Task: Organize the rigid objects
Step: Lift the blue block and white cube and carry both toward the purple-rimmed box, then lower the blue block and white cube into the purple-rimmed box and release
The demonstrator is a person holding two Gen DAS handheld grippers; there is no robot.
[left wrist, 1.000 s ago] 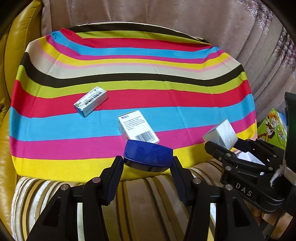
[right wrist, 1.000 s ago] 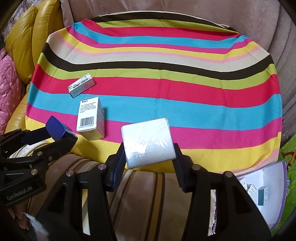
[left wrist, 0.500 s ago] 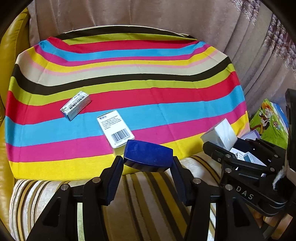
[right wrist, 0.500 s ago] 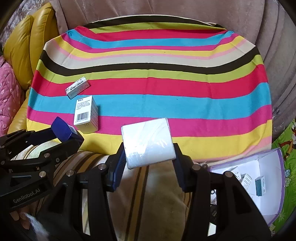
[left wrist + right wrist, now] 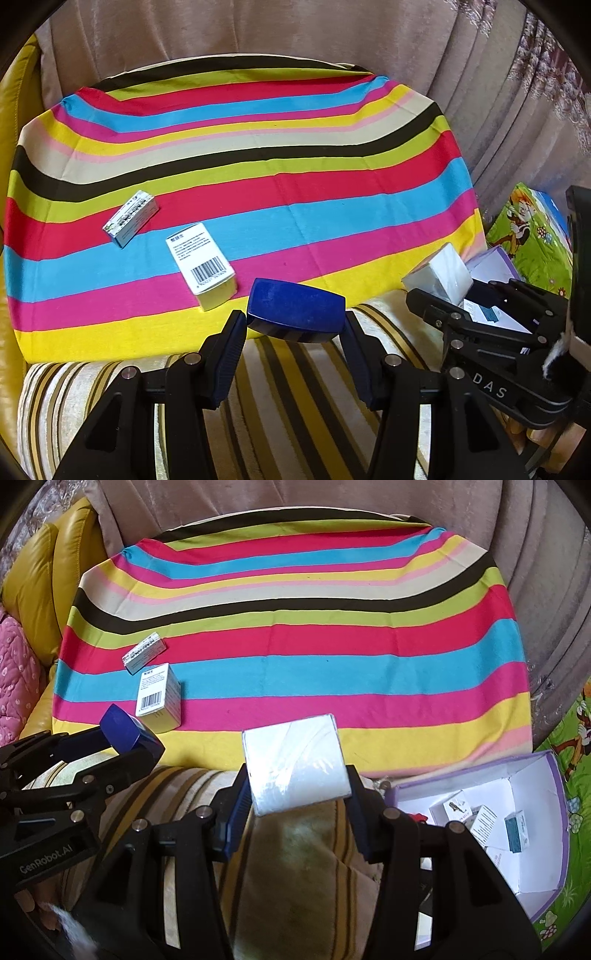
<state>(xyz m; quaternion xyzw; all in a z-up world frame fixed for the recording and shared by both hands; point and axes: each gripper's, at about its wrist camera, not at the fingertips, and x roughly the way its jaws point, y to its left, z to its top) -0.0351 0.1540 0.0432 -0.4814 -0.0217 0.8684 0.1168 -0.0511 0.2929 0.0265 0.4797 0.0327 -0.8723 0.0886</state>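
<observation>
1. Between the jaws of our left gripper (image 5: 295,325) we hold a dark blue case (image 5: 295,312), glossy and hard, with rounded corners; both pads press its ends, above the near edge of the striped cloth (image 5: 258,177).
2. Our right gripper (image 5: 295,794) is clamped on a white packet (image 5: 295,762), squarish, wrapped in shiny crinkled film; it hangs over the striped cushion (image 5: 295,886).
3. We note two cardboard boxes lying flat on the cloth, near each other but apart: a white barcode box (image 5: 201,266) and a slimmer printed box (image 5: 131,218).
4. We see the cloth as smooth woven fabric in bright bands; the cushion is plush, in cream and olive stripes.
5. We see an open white carton with a lilac rim (image 5: 554,794) to the right, holding several small boxes (image 5: 484,823).
6. We note a glossy yellow leather cushion (image 5: 48,565) at left and pleated curtains (image 5: 498,92) behind.
</observation>
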